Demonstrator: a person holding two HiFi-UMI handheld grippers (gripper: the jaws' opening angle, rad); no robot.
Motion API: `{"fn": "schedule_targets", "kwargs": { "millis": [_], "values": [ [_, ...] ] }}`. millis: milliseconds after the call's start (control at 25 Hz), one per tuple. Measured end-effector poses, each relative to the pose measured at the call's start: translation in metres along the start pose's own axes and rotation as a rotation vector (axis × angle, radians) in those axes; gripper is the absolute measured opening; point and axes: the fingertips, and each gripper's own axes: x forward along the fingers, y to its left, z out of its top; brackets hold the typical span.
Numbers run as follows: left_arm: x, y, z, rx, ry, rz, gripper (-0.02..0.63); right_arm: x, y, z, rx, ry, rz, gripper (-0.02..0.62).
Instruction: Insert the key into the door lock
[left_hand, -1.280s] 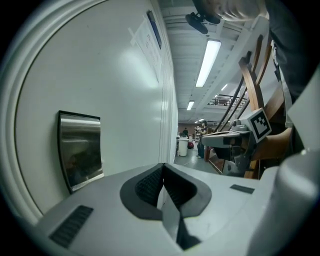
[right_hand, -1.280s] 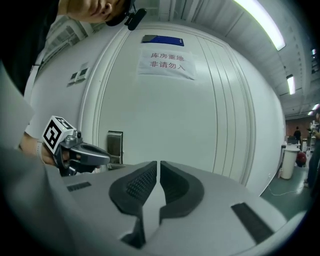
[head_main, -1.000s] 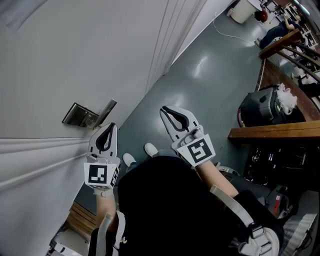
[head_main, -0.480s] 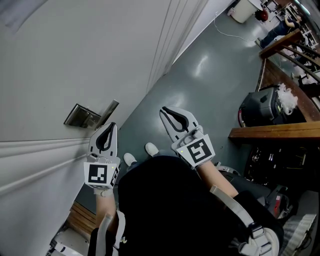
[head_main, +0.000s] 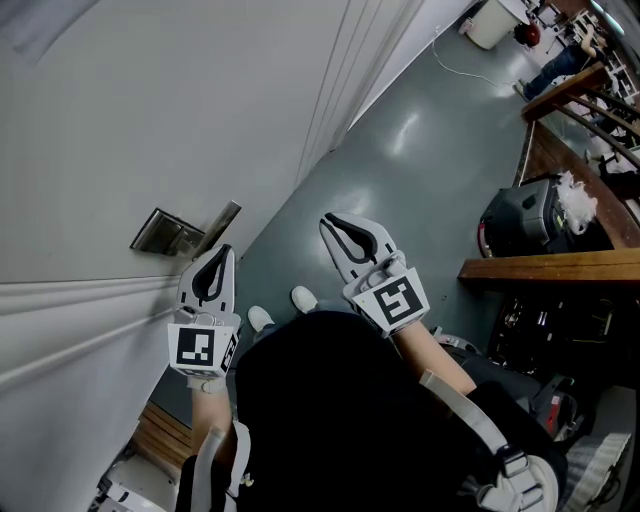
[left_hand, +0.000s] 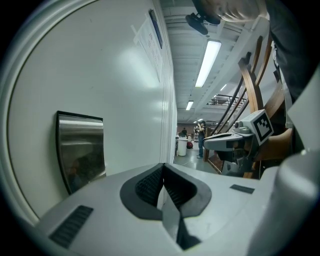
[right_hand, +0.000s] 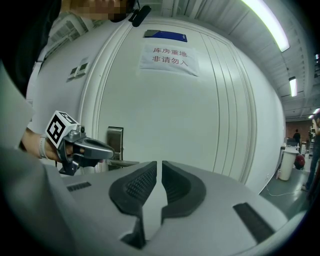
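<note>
Door (head_main: 150, 100), upper left: white. My left gripper (head_main: 221, 251), left of centre, and right gripper (head_main: 331, 219), centre: jaws together, both empty. Lock plate (head_main: 160, 232) sits just above my left gripper. No key is visible; I judge any approach should be square to the plate.

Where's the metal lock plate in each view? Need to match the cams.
Head view: metal lock plate at left-centre, up-left of the left gripper.
Left gripper view: lock plate at the left, mid-height, above the jaws.
Right gripper view: lock plate left of centre, small.
Shared landmark: the white door that carries it, seen in all three.
</note>
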Motion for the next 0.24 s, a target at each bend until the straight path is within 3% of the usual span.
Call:
{"fn": "schedule_targets", "kwargs": {
  "millis": [240],
  "values": [
    [0.0000, -0.0005, -0.0014, 0.001, 0.002, 0.003, 0.008, 0.0000, 0.0004, -0.0022, -0.005, -0.001, 0.005, 0.032]
  ]
}}
